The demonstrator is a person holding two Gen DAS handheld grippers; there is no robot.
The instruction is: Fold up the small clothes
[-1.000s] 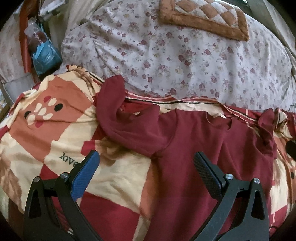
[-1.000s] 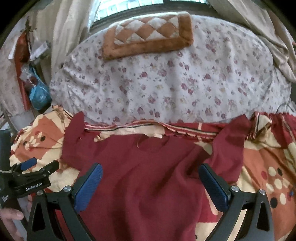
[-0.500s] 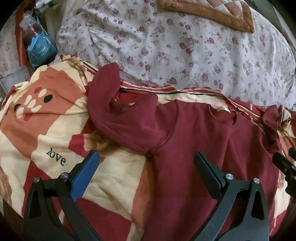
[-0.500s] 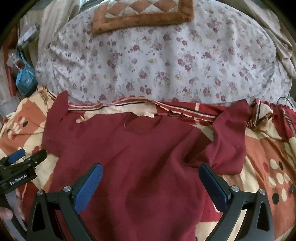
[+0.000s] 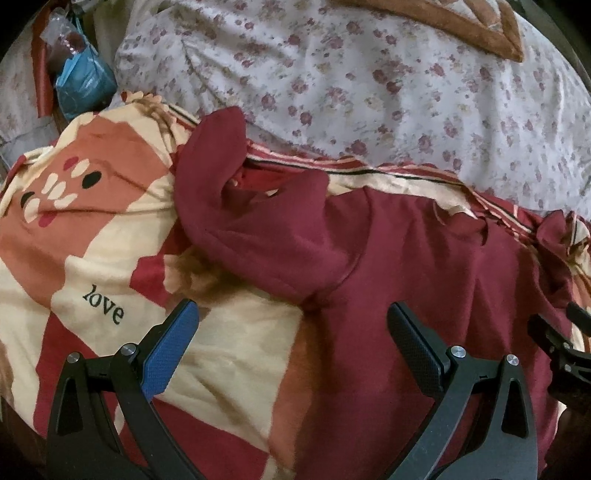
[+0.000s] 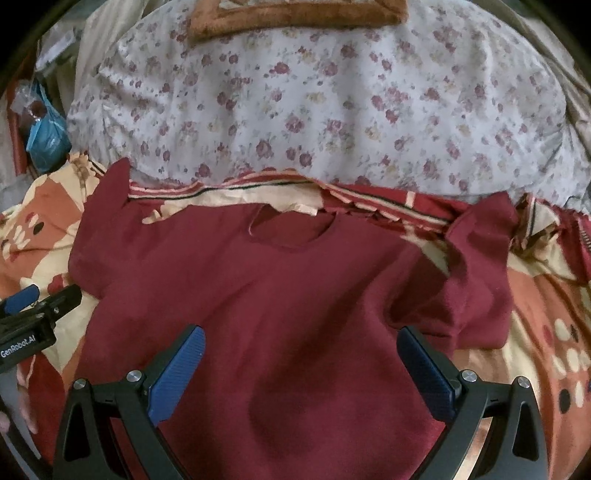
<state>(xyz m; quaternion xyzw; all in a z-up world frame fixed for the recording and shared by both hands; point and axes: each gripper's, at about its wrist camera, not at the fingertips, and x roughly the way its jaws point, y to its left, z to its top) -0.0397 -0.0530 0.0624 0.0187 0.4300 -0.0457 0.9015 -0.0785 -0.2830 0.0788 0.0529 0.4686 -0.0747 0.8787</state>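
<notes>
Maroon fabric fills the middle of both views: a dark red short-sleeved knit shirt lies spread flat, neckline away from the cameras, on a patchwork quilt of cream, orange and red squares. Only the right wrist view takes in the whole garment, from the sleeve on the shirt's left side to the crumpled sleeve on its right side, folded partly over itself, and it also shows the left gripper at the shirt's left edge, over the quilt. The left wrist view shows what the other does not: the shirt's left sleeve twisted and bunched upward, the word "love" printed on a cream square left of the shirt, and a blue plastic bag far beyond that sleeve. Beyond the shirt's neckline lies a white bedcover with small dark red flowers, and on it a brown-bordered checked cushion. The left gripper is spread wide and grasps nothing; the shirt's left side seam lies between its fingers, with the blue-padded finger over bare quilt. The right gripper is likewise spread wide and empty, both fingers over the shirt's body.
</notes>
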